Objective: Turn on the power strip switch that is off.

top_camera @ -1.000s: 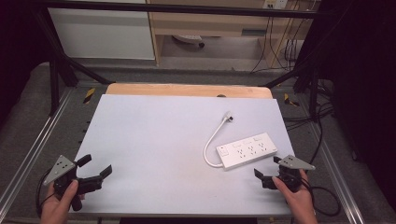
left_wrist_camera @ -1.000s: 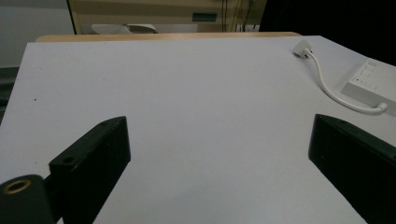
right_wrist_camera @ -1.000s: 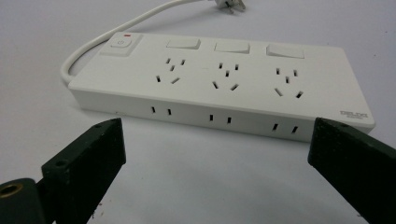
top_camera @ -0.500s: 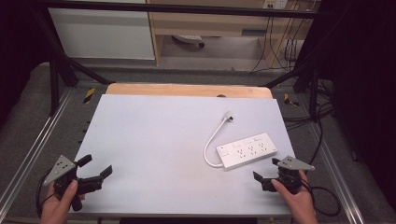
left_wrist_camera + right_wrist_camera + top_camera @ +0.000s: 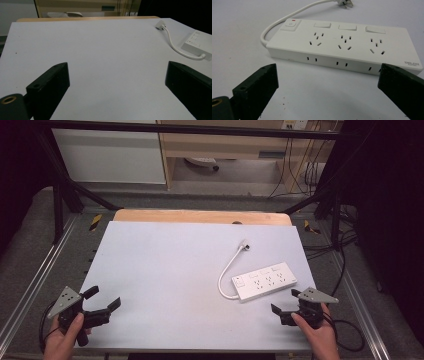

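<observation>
Both grippers are apart and empty; the right gripper (image 5: pixel 289 312) sits near the power strip (image 5: pixel 264 281). Likely step: approach, so next it should close in squarely on the strip. The left gripper (image 5: pixel 102 301) waits well apart on the bench (image 5: pixel 165 265).

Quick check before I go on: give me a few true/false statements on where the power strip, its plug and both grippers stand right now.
1. The right gripper is shut on the power strip. False: its jaws are open and short of the strip.
2. The left gripper is open, holding nothing. True.
3. The plug is pushed into one of the strip's sockets. False: it lies loose on the table.
4. The strip lies nearer the right gripper. True.
</observation>
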The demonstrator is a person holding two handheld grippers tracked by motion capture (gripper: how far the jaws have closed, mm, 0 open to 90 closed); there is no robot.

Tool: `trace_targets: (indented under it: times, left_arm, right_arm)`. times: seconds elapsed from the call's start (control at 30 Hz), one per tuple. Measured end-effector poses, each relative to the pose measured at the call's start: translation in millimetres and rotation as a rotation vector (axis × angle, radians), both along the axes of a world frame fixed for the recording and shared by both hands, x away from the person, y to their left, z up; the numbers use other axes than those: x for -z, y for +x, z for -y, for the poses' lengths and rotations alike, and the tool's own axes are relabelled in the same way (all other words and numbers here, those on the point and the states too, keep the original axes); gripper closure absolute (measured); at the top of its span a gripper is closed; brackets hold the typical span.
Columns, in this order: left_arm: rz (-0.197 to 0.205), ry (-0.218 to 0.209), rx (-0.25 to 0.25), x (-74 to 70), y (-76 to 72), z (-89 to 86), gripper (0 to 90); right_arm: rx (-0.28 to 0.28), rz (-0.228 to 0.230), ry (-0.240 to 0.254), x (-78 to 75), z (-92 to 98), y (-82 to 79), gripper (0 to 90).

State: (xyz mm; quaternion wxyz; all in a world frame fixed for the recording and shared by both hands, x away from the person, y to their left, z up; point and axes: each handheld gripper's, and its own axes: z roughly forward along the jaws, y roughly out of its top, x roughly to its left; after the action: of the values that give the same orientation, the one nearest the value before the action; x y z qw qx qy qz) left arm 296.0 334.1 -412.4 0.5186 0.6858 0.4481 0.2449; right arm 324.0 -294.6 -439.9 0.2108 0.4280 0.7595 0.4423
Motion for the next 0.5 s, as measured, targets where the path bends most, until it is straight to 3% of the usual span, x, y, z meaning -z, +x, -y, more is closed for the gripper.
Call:
trace_targets:
  times: [0.5]
  left_arm:
    - [-0.007,0.007,0.006,0.7,0.3,1.1,5.6]
  right_arm:
    - [-0.022,0.036,0.001,-9.7,-11.9,-5.9,3.3]
